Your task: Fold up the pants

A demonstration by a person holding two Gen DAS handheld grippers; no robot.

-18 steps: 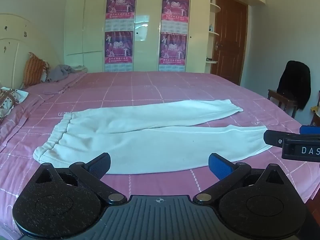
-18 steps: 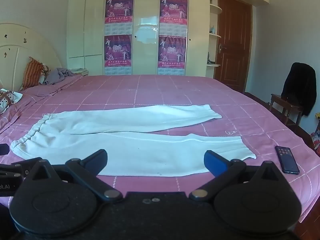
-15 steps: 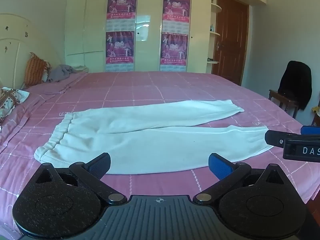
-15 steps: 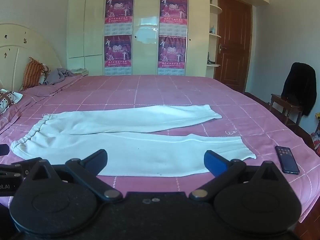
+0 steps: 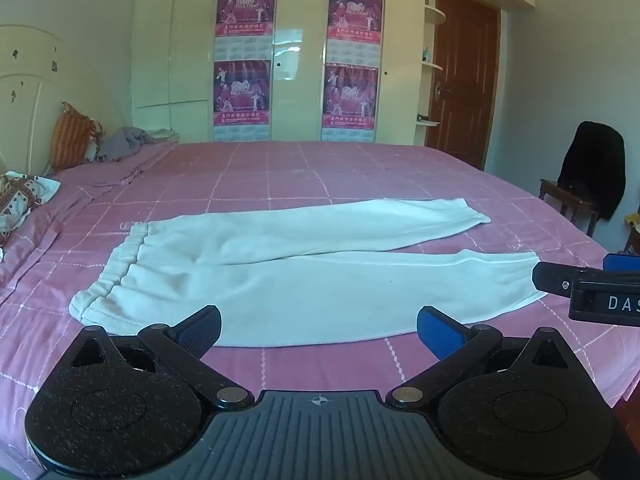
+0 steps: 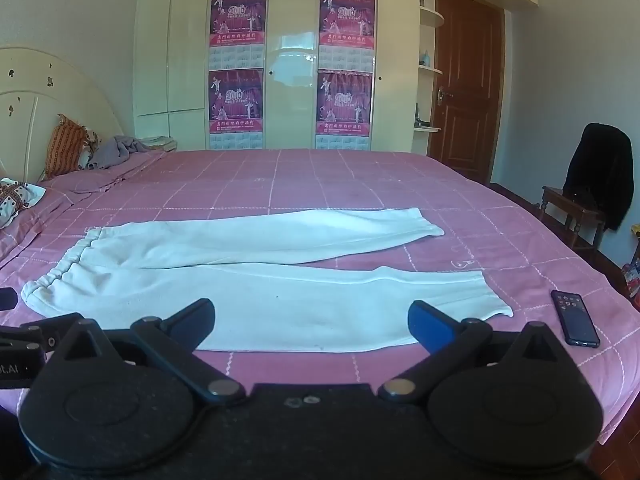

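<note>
On the pink grid-quilted bed (image 5: 360,168), near edge: white fleece sweatpants (image 5: 304,276) laid flat, elastic waistband left, both legs running right. Legs splayed in a narrow V, far leg angled away, near leg parallel to the bed edge. Nothing folded yet. My read: spread out like this so one leg can be flipped onto the other as the first fold.

Left gripper (image 5: 319,329) hovers over the near edge at the waistband-to-thigh section, fingers wide apart, holding nothing, clear of the cloth. Right gripper (image 6: 311,322) hovers further right, near the cuff end of the near leg, fingers also spread, empty. One at each end looks like staging for a two-point pickup along the near leg.

Black smartphone (image 6: 575,323) lies on the bed just right of the near cuff, apart from the cloth; could get swept if that cuff is dragged right.

Far side: cream wardrobe (image 5: 288,52) with four magenta calendar posters (image 5: 245,8); "2010" readable on them, smaller text not legible. Right gripper's body in the left view shows "DAS", cut off at the frame edge. Dark garment over a wooden chair (image 5: 568,204) far right, brown door (image 5: 464,76) behind.
</note>
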